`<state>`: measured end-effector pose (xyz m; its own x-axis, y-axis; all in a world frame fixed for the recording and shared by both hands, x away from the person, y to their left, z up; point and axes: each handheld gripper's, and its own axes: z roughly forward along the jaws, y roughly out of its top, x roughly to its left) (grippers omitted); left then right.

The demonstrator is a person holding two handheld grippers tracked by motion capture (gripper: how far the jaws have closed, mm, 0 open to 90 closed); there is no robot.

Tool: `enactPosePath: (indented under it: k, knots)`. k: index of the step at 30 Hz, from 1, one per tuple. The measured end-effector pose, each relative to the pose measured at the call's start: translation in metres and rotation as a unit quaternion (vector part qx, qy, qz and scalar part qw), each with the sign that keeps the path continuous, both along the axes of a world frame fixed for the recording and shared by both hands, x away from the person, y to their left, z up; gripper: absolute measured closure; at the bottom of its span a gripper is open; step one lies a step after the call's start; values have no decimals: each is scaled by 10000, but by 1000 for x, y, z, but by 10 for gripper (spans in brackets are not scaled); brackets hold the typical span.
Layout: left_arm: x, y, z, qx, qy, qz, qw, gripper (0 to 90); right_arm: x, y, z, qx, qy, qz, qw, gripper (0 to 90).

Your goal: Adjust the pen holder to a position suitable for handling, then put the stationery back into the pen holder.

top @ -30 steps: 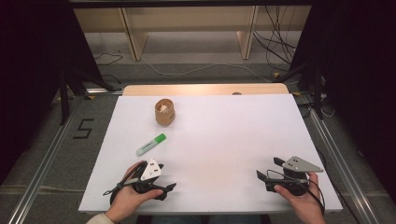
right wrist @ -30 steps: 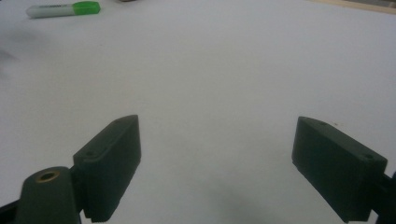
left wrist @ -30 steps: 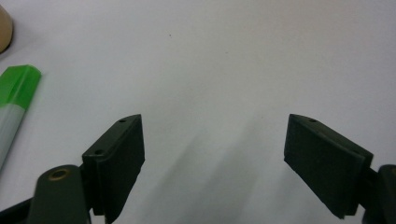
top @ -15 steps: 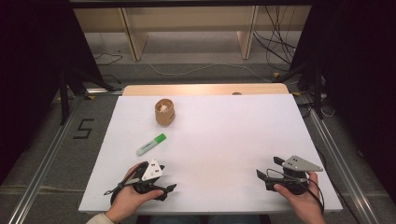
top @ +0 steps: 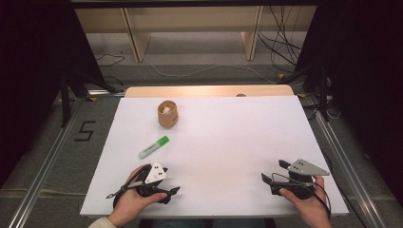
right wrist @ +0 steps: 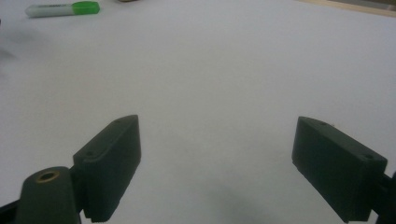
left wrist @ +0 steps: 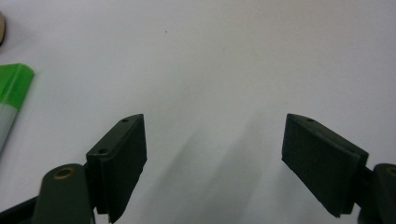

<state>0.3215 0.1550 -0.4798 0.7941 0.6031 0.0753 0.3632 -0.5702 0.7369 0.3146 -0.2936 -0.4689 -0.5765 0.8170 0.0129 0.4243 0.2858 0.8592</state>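
A green-capped highlighter lies on the white table, just beyond my left hand. My left gripper rests near the front edge at the left, open, with nothing between its jaws. In the left gripper view the gripper faces bare table, with the highlighter at the left edge. My right gripper sits at the front right, open and empty, pointing left across the table. In the right gripper view the gripper looks over the white surface toward the far highlighter.
A small brown cardboard cup with something white inside stands upright at the back left of the table. A wooden strip runs along the far edge. Cables and shelf legs lie on the floor beyond.
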Motion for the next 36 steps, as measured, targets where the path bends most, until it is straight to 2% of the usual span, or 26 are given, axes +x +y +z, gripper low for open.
enactPosePath:
  k: [24,31,36]
  knots:
    - [1,1,0,-26,-30,54,10000,220,0,0,0,-10,-4,21,10000,163]
    - [3,4,1,-136,-108,261,9995,244,1,1,1,2,-3,-11,10000,163]
    - [10,12,5,-215,-197,576,9979,284,3,2,2,1,-1,-38,10000,163]
